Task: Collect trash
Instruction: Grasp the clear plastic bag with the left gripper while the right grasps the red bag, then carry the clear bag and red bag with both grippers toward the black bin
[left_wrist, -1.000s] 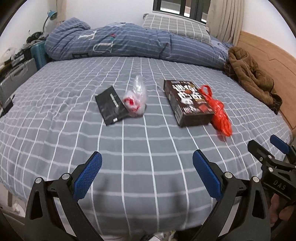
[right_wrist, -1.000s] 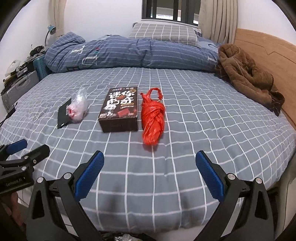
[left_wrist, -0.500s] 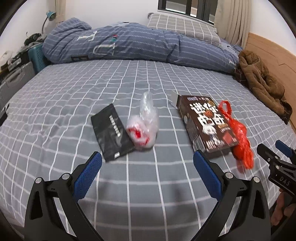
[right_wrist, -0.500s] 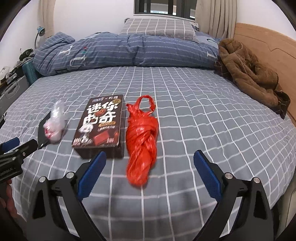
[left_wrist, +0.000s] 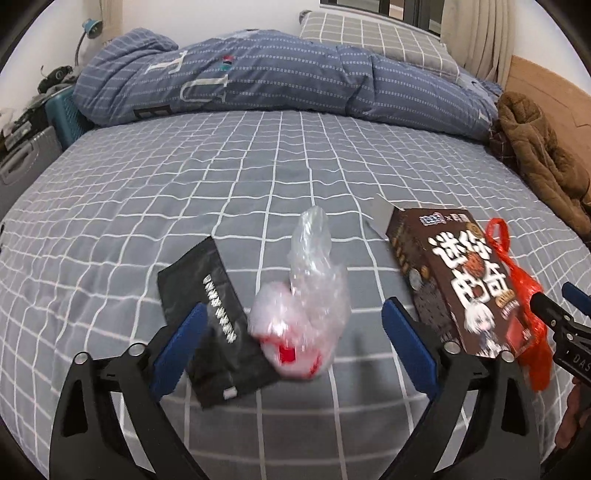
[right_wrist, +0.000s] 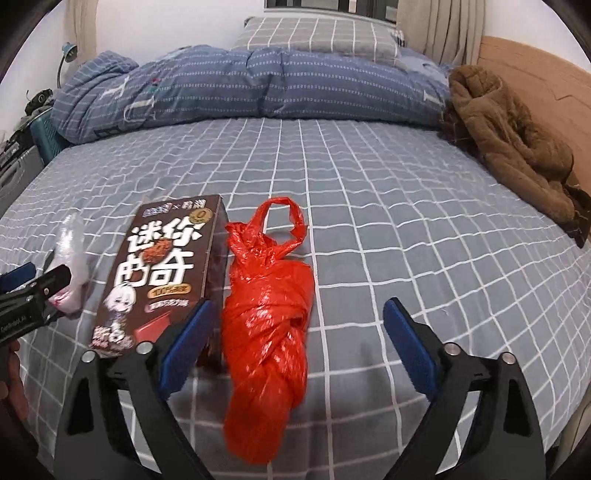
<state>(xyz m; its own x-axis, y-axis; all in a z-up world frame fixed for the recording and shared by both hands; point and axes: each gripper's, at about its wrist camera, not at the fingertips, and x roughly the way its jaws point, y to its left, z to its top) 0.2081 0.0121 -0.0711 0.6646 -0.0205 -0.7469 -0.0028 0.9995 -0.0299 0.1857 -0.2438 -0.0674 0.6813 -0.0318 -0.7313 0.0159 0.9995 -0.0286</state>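
On a grey checked bedspread (left_wrist: 258, 177), four pieces of trash lie in a row — a black pouch (left_wrist: 210, 314) at far left, a clear plastic bag (left_wrist: 310, 295) overlapping its right edge, a brown snack box (right_wrist: 166, 266) and, just beside it, a knotted red bag (right_wrist: 266, 317). Left gripper (left_wrist: 295, 347), jaws wide and holding nothing, frames the clear bag; right gripper (right_wrist: 295, 347), equally wide and empty, brackets the red bag.

I've brought both tools forward over the bed: my left tool (left_wrist: 291, 334) now straddles the clear plastic bag (left_wrist: 308, 295), and my right tool (right_wrist: 297, 338) has closed in around the red bag (right_wrist: 267, 321).
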